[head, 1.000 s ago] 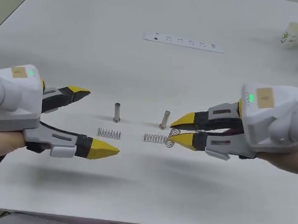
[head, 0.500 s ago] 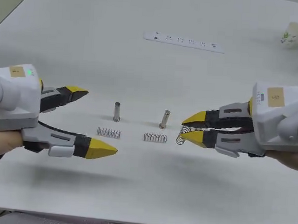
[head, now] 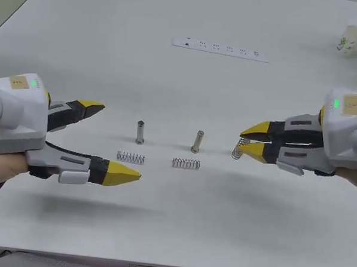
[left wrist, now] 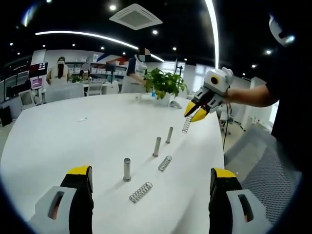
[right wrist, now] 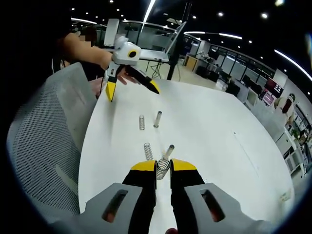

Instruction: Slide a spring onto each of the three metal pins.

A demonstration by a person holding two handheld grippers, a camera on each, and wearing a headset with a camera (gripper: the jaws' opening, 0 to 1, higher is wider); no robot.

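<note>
Tongs on the right (head: 238,144) have lifted a pinched coiled wire spring (head: 240,149) off the white counter (head: 173,229), ready for a steel pin (head: 198,142); left tongs (head: 122,142) gape wide.

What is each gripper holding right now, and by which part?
The right gripper is shut on a spring, pinching it near one end between its yellow tips. The left gripper is open and holds nothing.

Open table (head: 168,133) between two upright pins (head: 140,133); springs (head: 130,158) lie just beside.
</note>
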